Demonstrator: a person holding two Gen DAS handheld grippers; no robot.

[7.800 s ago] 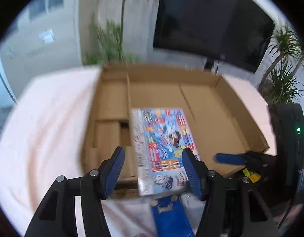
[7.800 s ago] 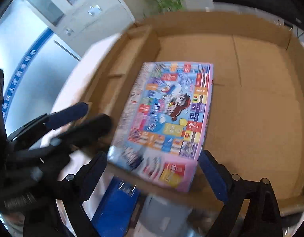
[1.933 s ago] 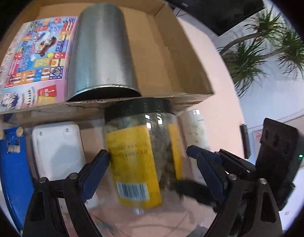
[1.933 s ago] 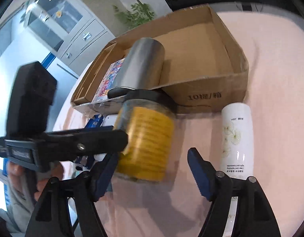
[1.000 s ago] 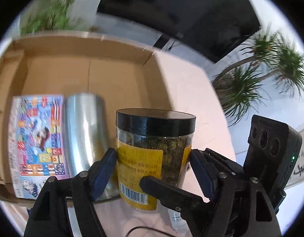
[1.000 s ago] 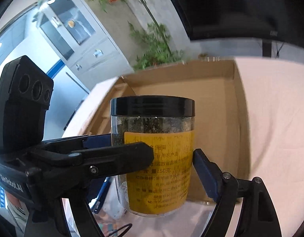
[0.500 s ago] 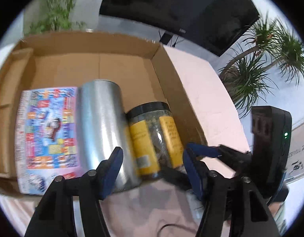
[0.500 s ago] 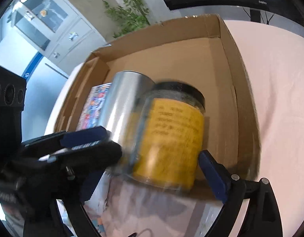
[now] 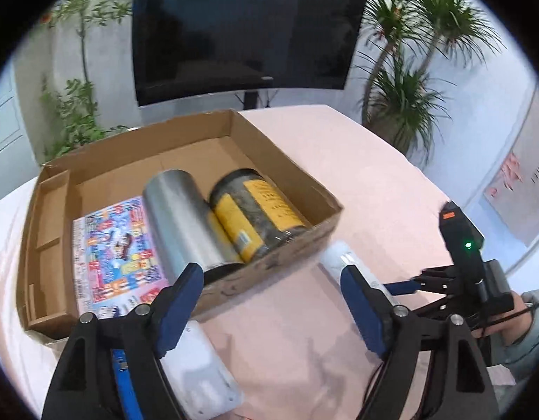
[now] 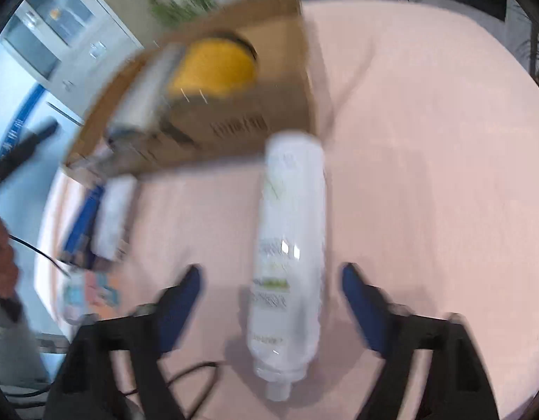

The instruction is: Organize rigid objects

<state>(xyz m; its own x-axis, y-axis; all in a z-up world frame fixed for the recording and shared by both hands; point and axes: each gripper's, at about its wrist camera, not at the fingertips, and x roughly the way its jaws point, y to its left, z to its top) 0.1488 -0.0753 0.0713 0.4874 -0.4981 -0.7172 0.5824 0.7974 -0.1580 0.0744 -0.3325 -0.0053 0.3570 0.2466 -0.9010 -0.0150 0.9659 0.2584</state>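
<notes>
My right claw (image 10: 269,301) is hanging spread astride the white bottle (image 10: 287,255) on the desk (image 10: 427,175), its jaws just narrowing, pads not touching. The left claw (image 9: 269,308) is empty, just widened. Next I'm pinching the bottle for the box (image 9: 287,248), beside the jar (image 9: 259,213).

Each gripper, the left gripper (image 9: 271,306) and the right gripper (image 10: 271,292), has black angular arms, silver screws and blue finger pads (image 9: 360,306). Beside the left gripper, the right one's black camera housing (image 9: 460,232) carries an orange tag and green light; a grey sleeve (image 9: 535,318) shows behind it.
</notes>
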